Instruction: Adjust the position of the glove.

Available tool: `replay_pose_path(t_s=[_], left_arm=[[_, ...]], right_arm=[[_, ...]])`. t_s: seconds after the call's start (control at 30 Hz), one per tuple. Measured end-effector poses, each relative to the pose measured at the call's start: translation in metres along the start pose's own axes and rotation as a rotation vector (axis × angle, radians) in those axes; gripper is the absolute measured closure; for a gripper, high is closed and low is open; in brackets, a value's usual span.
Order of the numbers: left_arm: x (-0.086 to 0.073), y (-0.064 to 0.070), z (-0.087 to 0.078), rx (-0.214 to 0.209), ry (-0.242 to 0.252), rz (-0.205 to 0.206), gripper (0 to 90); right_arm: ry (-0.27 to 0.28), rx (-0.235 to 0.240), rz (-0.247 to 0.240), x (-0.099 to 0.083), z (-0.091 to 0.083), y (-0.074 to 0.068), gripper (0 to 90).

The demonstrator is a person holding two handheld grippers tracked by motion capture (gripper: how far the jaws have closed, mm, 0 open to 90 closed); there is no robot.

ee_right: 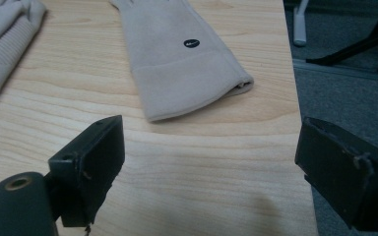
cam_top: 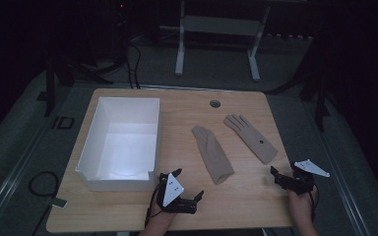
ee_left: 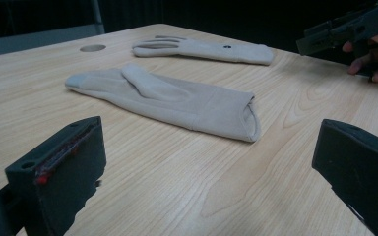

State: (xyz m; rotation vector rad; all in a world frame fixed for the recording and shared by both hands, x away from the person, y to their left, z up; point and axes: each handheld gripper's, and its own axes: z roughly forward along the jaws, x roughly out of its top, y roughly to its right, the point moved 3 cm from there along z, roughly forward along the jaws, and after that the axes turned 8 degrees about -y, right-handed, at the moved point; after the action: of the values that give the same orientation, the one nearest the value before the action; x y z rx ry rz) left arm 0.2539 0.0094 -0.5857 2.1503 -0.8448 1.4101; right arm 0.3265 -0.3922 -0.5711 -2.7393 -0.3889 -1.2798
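My left gripper [cam_top: 189, 184], jaws spread and empty, faces near glove [cam_top: 212, 154] just ahead, cuff end toward me, long axis running away. My right gripper [cam_top: 281, 176], also spread and empty, sits just short of far glove [cam_top: 250, 137], cuff nearest.

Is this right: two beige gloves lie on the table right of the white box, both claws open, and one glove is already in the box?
Not quite. The box holds no glove; the high view shows both gloves, one nearer the box and one farther right, lying on the table. The rest stands: left claw and right claw are open.
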Motion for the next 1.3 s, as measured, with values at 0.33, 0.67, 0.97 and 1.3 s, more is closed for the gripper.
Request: replay_pose_path(t_s=[0.33, 0.67, 0.97, 1.3], left_arm=[[0.0, -0.002, 0.001, -0.015, 0.0, -0.028, 0.3], [0.0, -0.002, 0.0, -0.014, 0.004, -0.024, 0.3], [0.0, -0.002, 0.001, -0.019, 0.0, -0.02, 0.3], [0.0, -0.002, 0.001, -0.018, 0.001, -0.019, 0.3]], right_arm=[[-0.005, 0.054, -0.024, 0.0, -0.002, -0.003, 11.1], [0.012, 0.084, -0.021, 0.019, -0.017, -0.013, 10.7], [-0.004, 0.174, -0.057, 0.051, -0.036, -0.038, 12.7], [0.069, 0.211, -0.118, 0.09, -0.052, -0.071, 10.9]])
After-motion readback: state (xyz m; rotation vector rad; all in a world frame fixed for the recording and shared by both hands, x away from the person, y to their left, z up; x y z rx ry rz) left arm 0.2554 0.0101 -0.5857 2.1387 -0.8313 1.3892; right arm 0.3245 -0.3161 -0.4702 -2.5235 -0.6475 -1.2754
